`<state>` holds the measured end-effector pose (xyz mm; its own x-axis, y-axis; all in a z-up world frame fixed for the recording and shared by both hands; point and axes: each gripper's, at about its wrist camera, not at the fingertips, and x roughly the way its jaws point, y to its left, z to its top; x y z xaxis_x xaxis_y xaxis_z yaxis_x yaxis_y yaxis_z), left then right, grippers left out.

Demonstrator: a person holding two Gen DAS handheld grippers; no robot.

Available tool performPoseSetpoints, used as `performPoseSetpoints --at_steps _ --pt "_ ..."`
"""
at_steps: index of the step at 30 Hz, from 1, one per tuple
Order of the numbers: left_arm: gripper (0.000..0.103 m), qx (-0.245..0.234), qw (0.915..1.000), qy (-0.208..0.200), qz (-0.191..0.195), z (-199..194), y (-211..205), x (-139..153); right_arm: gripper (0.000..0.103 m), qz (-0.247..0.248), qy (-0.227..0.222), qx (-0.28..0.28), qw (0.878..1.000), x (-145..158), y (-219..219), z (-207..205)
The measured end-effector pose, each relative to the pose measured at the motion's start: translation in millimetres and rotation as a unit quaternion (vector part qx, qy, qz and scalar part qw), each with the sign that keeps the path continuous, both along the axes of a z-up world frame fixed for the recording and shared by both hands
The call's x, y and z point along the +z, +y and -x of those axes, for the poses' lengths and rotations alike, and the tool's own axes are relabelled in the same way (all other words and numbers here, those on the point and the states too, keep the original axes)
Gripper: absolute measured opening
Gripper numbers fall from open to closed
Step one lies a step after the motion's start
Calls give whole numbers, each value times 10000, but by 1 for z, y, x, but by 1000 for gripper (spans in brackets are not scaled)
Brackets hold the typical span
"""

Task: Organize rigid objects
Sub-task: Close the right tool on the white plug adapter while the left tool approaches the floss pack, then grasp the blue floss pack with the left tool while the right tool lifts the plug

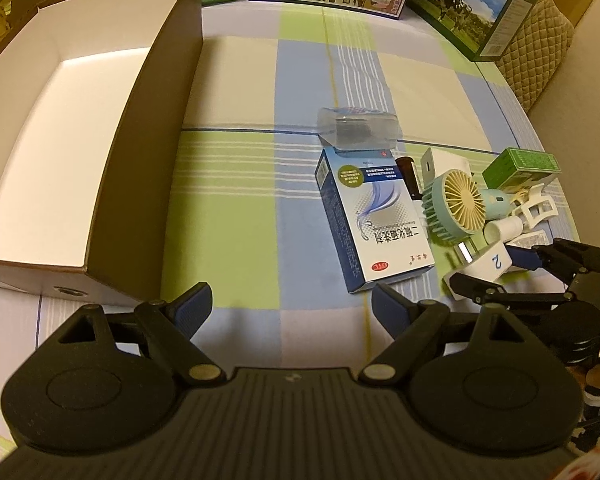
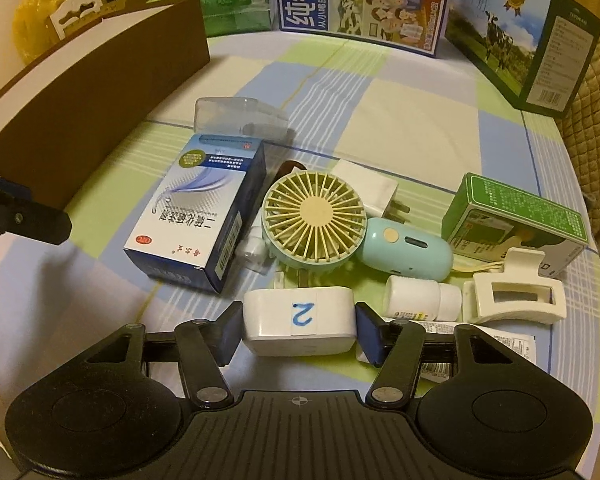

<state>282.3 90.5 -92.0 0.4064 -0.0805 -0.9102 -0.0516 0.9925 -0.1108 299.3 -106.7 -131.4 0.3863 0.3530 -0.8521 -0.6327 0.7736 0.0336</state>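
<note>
A white charger marked "2" (image 2: 300, 320) sits between the blue pads of my right gripper (image 2: 298, 330), which is shut on it; it also shows in the left wrist view (image 1: 486, 262). Beyond it lie a blue medicine box (image 2: 202, 212), a mint handheld fan (image 2: 314, 222), a white pill bottle (image 2: 420, 298), a white hair claw (image 2: 516, 296), a green box (image 2: 516, 216), a white plug adapter (image 2: 366, 188) and a clear plastic case (image 2: 240, 118). My left gripper (image 1: 292, 308) is open and empty, above the cloth in front of the blue medicine box (image 1: 370, 212).
A large open brown box with a white inside (image 1: 60, 128) stands at the left. Milk cartons (image 2: 364, 0) and green packs (image 2: 236, 8) line the back edge. A padded chair (image 2: 596, 120) is at the right. A checked cloth (image 1: 240, 200) covers the table.
</note>
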Motion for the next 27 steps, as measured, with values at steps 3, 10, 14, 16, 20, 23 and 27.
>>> performPoseSetpoints --at_steps 3,10,14,16,20,23,27 --pt "84 -47 10000 -1 -8 -1 -3 -1 55 -17 -80 -13 10000 0 0 4" --pt "84 -131 9999 -13 -10 -4 -7 0 55 -264 -2 -189 9995 18 -13 12" --pt "83 -216 9998 -52 18 -7 -12 3 55 -579 -101 -381 9975 47 -24 15" --pt "83 -282 9996 -96 19 -11 -15 5 55 -682 -234 -507 9961 62 -29 13" --pt "84 -437 9988 -220 -4 -25 -23 11 55 -811 -451 -739 9929 85 -36 -2" --pt "83 -536 9979 -353 -35 -42 -29 18 55 -907 -534 -926 9901 95 -39 -17" --pt "83 -576 9974 -436 -11 -75 -35 24 55 -956 -669 -1051 9876 102 -41 -40"
